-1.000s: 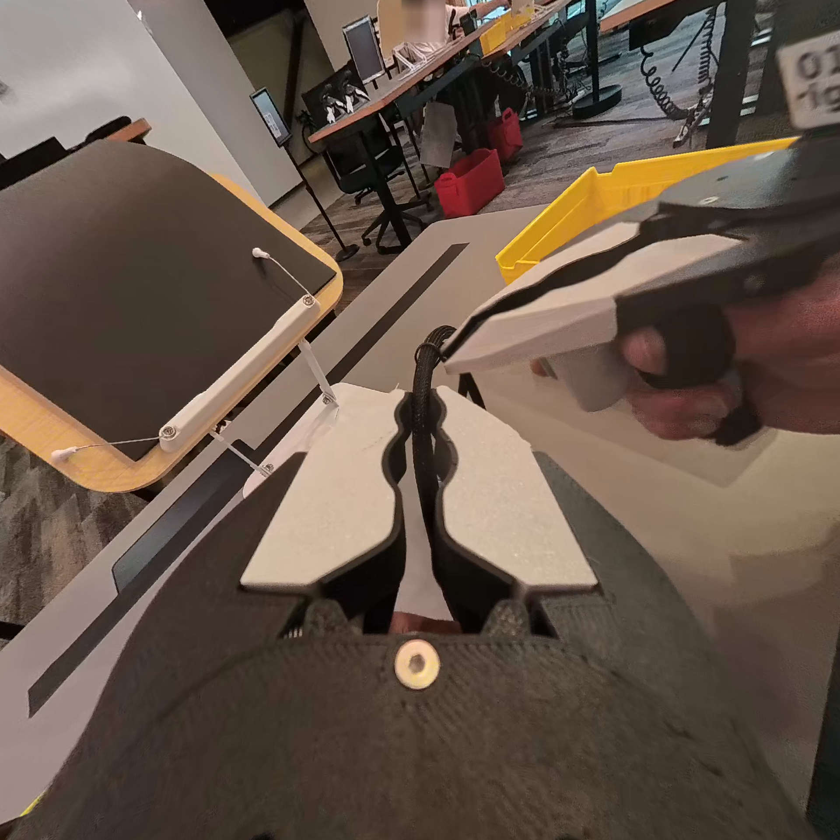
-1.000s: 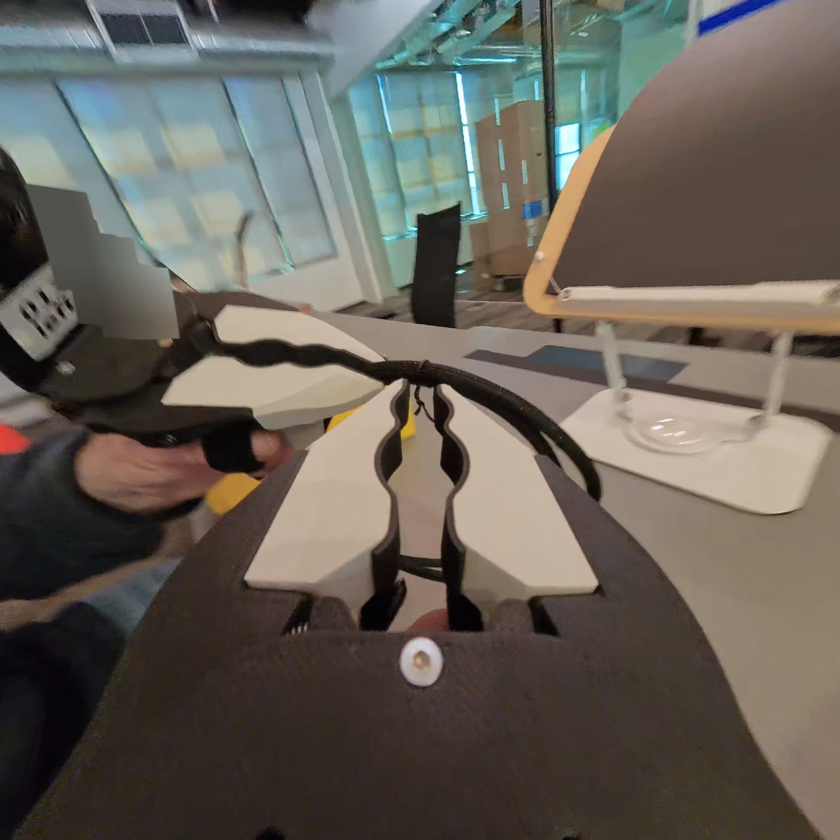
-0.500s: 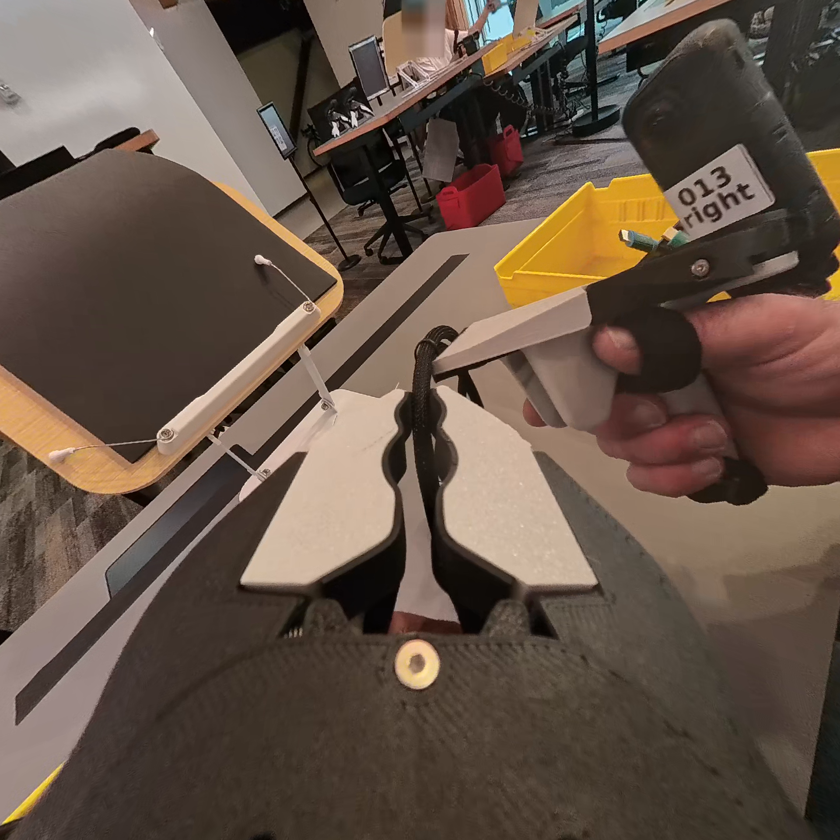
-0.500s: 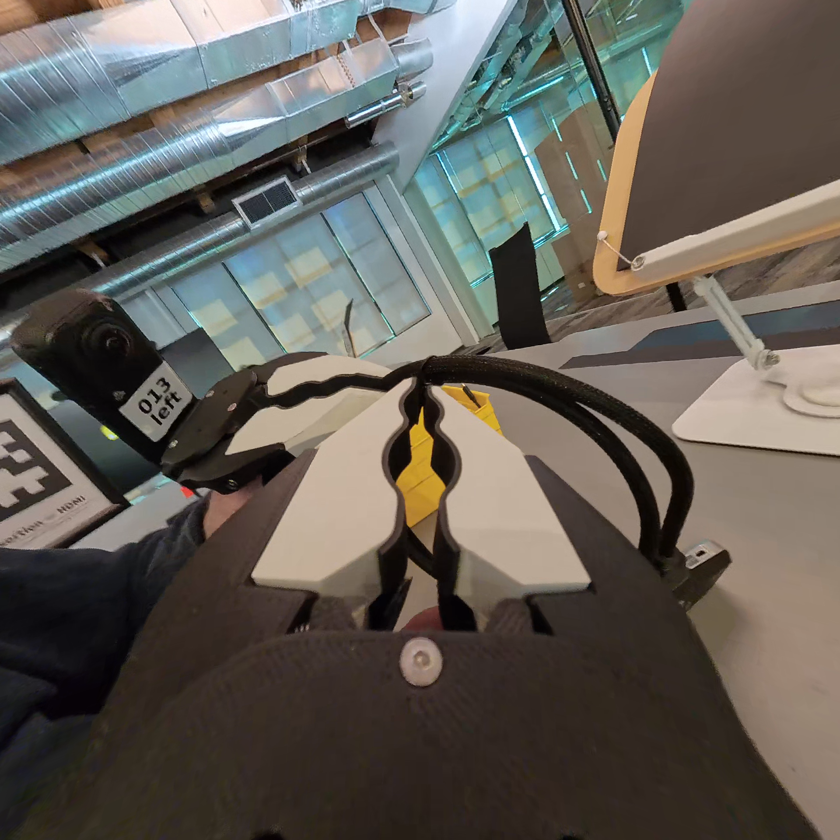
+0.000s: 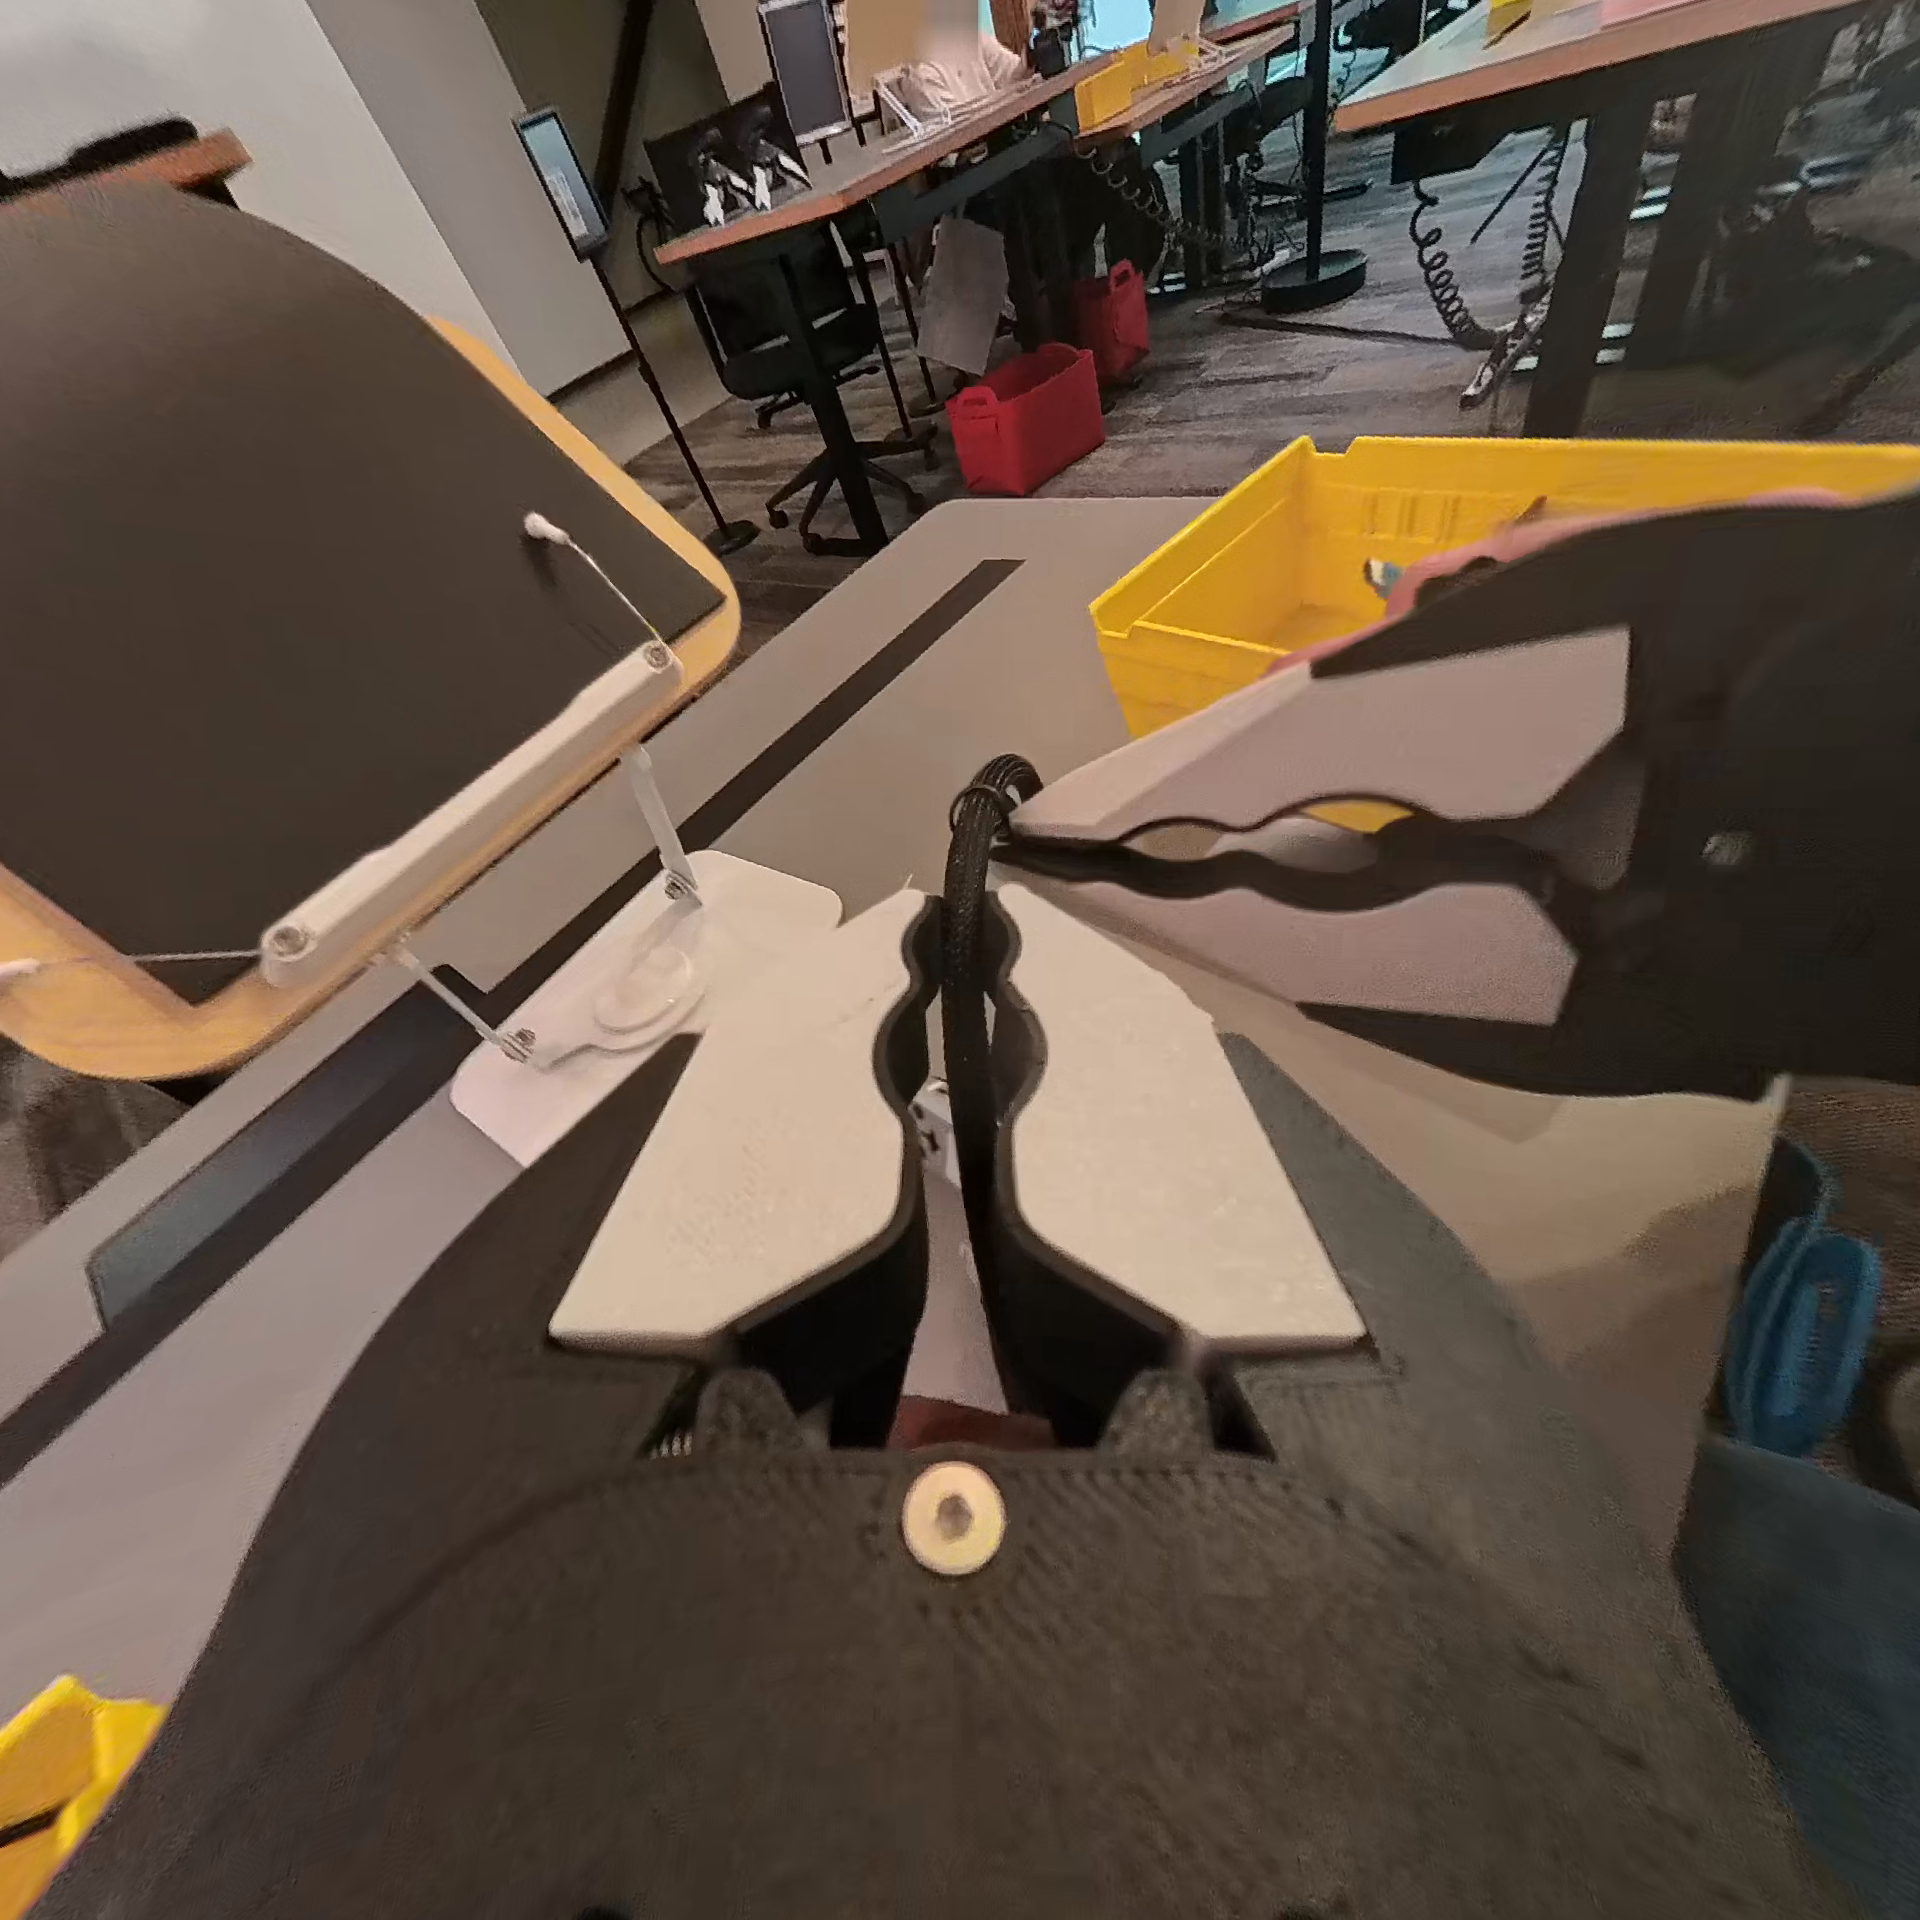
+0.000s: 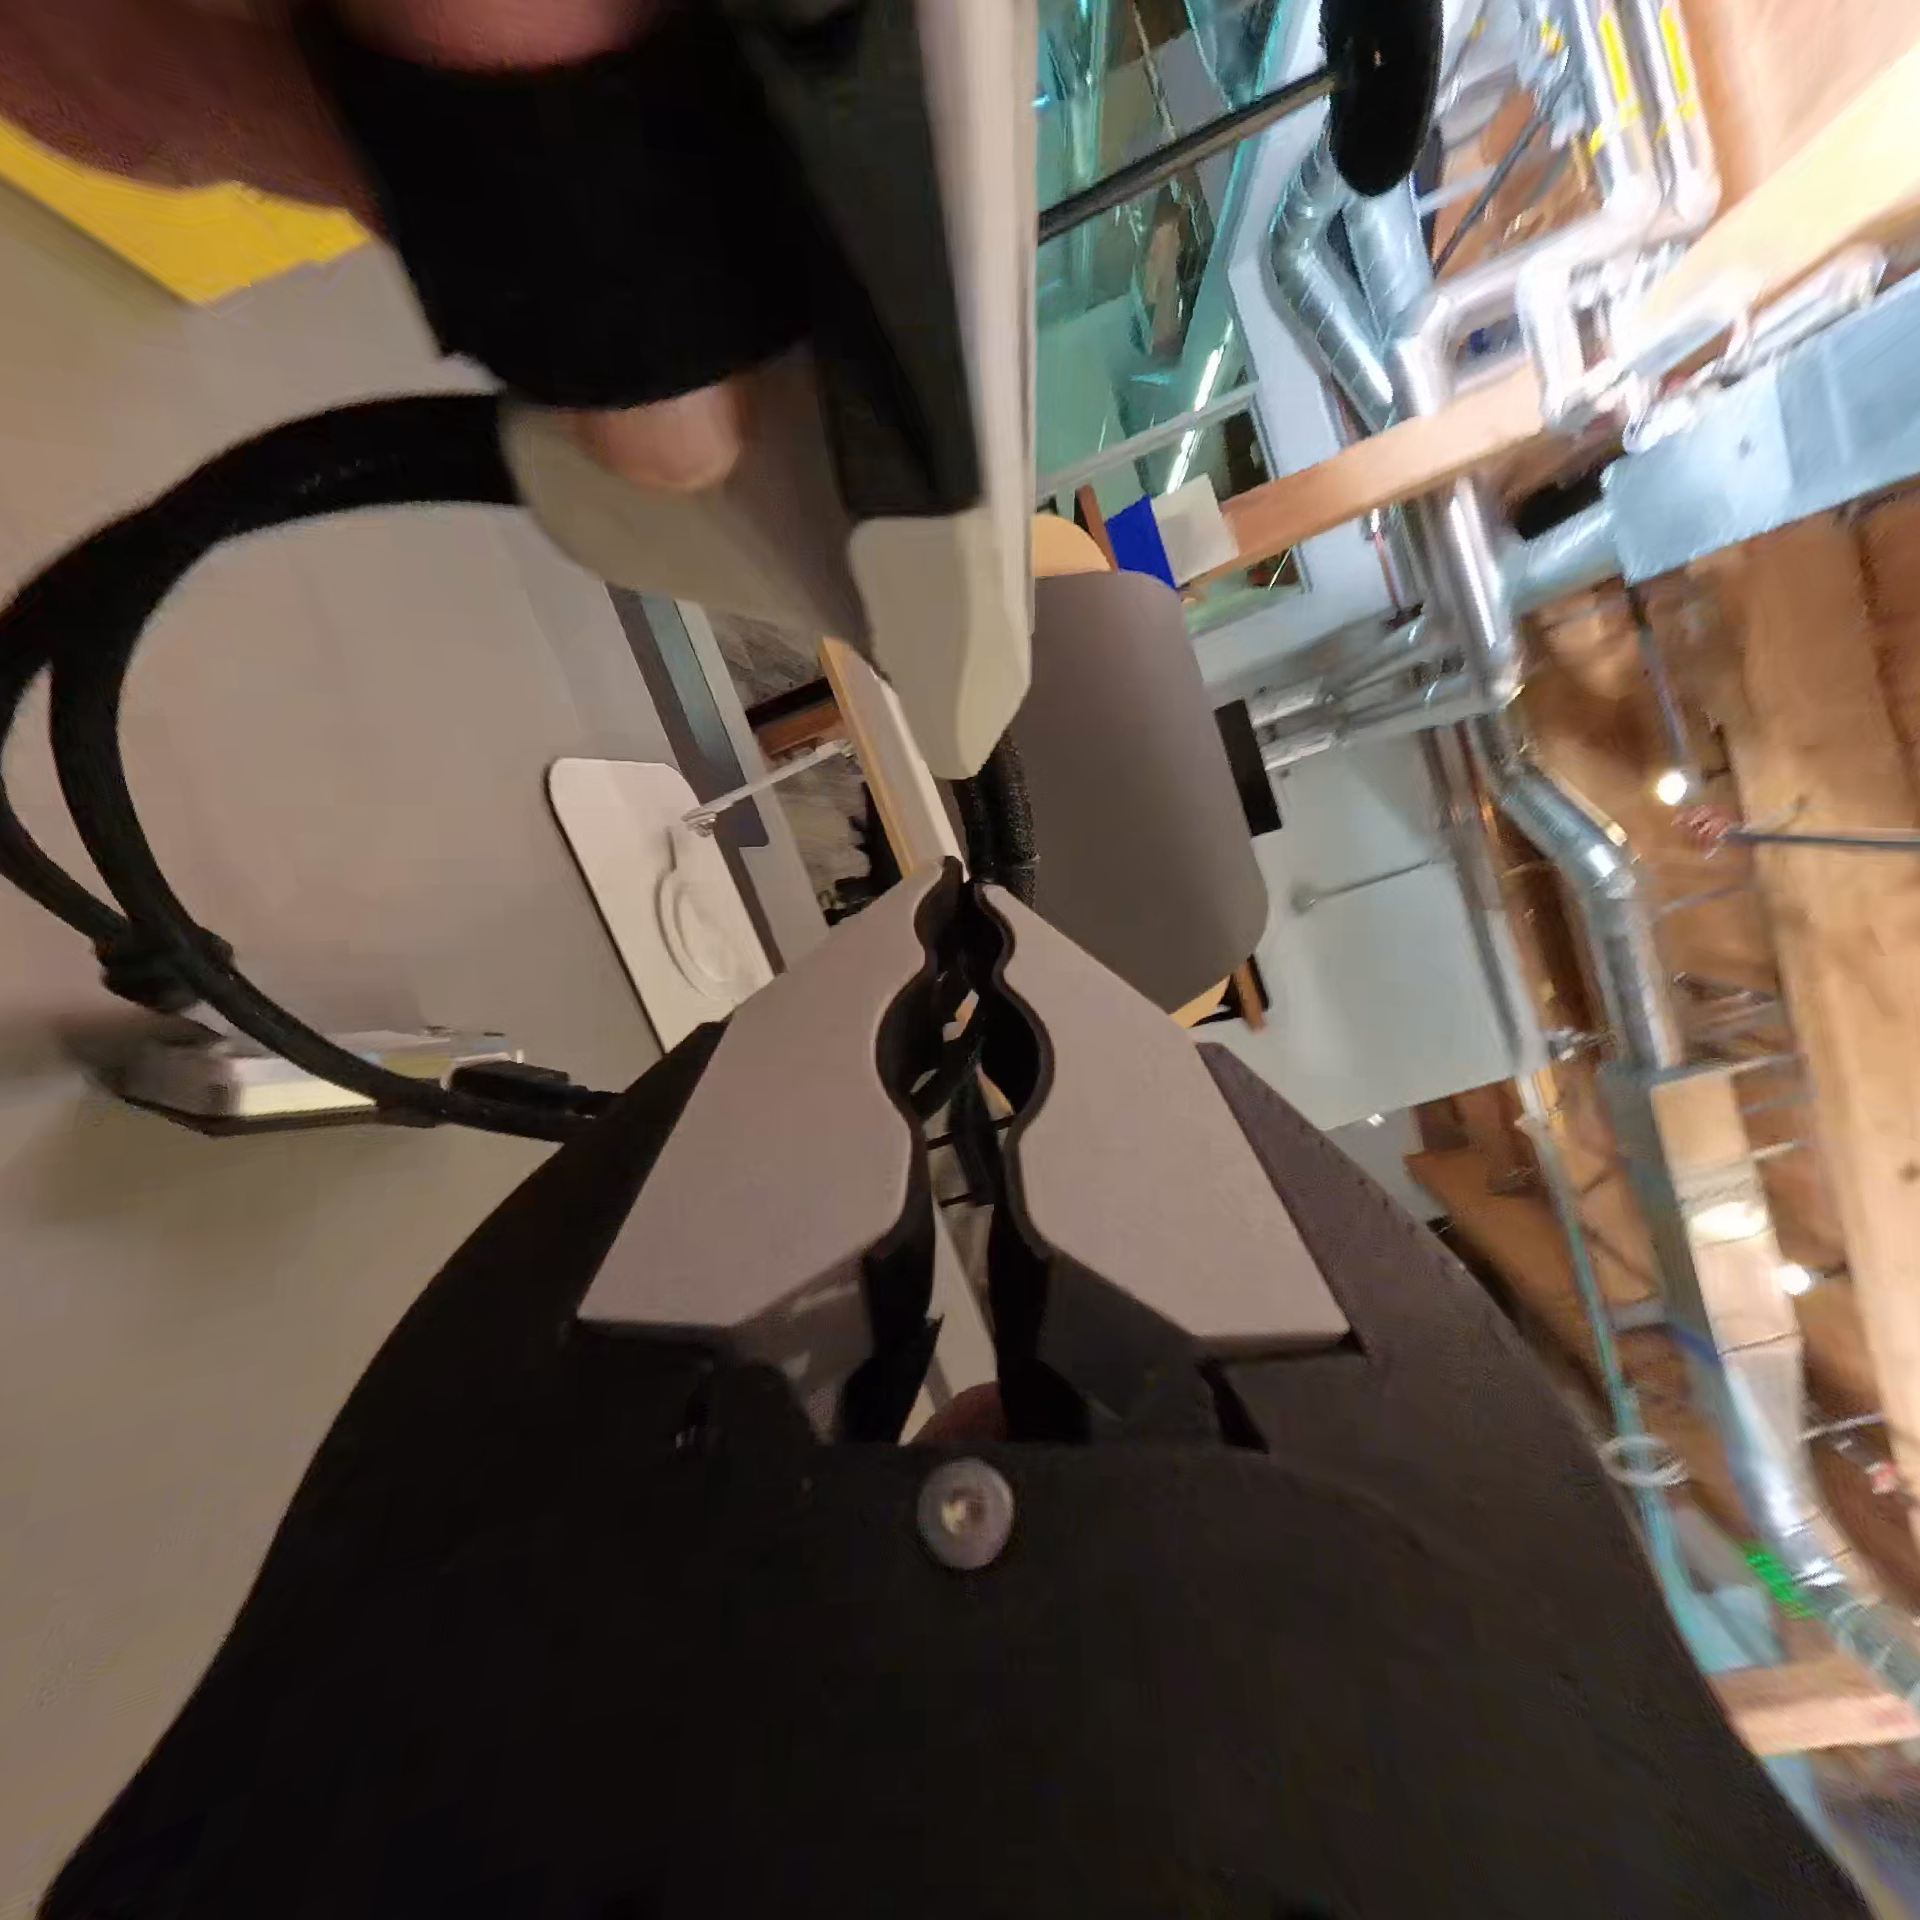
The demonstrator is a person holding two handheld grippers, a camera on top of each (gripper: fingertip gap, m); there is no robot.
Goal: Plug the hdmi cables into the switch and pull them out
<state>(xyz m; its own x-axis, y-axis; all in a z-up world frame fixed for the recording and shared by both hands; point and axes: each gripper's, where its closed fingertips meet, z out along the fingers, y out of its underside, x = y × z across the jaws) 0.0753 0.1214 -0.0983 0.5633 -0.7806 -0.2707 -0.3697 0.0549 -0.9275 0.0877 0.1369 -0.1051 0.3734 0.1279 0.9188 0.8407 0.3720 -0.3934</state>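
Note:
My left gripper point(image 5: 961, 914) is shut on a black braided hdmi cable point(image 5: 971, 1091) that runs up between its fingers. My right gripper point(image 5: 1013, 836) comes in from the right, shut, with its tips at a thin black tie wrapped round the cable top. In the right wrist view the right gripper point(image 6: 961, 883) is rolled on its side, with a thin black strand between its fingers. The left gripper point(image 6: 977, 748) reaches in from above. The cables point(image 6: 62, 727) loop down to a silver switch point(image 6: 239, 1081) on the table, where a plug point(image 6: 499, 1081) lies.
A black board with a wooden rim point(image 5: 312, 520) stands on a white stand point(image 5: 623, 997) at the left of the grey table point(image 5: 831, 665). A yellow bin point(image 5: 1299, 582) sits at the far right. Another yellow piece point(image 5: 52, 1756) is at the near left edge.
The right gripper has rolled about a quarter turn while staying shut at the cable's tie. The left gripper keeps its hold on the cable and has hardly moved.

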